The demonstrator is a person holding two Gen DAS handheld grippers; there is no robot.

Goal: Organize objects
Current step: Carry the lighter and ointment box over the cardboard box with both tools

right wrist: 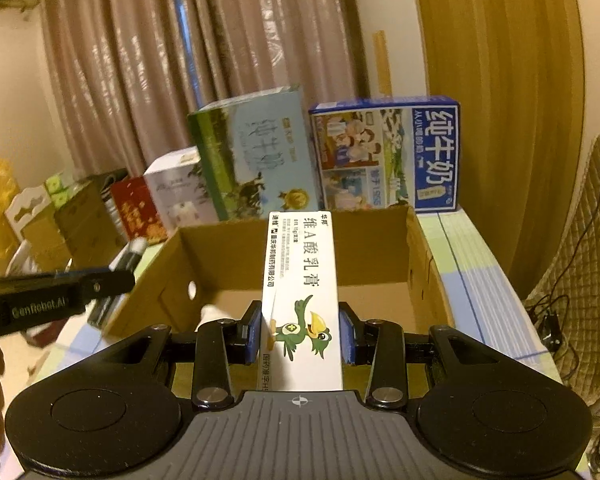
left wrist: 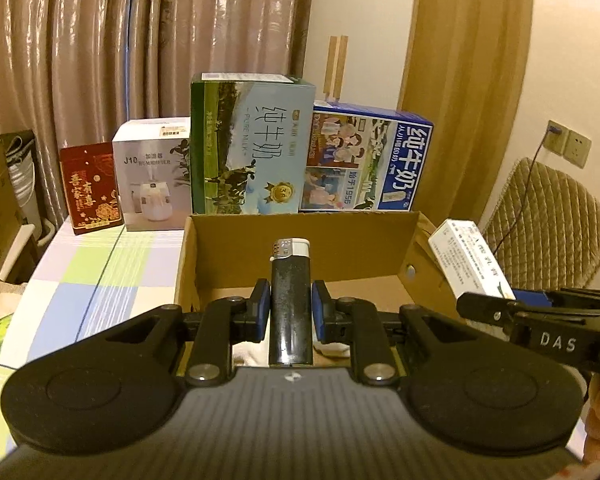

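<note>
Two claws clamped, left claw [left wrist: 290,312] round lighter [left wrist: 290,300], right claw [right wrist: 302,334] round ointment box [right wrist: 302,300]

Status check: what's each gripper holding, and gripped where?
Left gripper clamps a black lighter upright at mid-body. Right gripper clamps a white ointment box by its long sides, near the lower end.

Lighter [left wrist: 291,300]: black body, silver-and-white cap, upright, clamped between the left gripper's [left wrist: 291,312] blue pads, above the open cardboard box [left wrist: 304,240].
Ointment carton [right wrist: 300,300]: white, long, green bird print, clamped lengthwise by the right gripper [right wrist: 302,336], over the same box.
</note>
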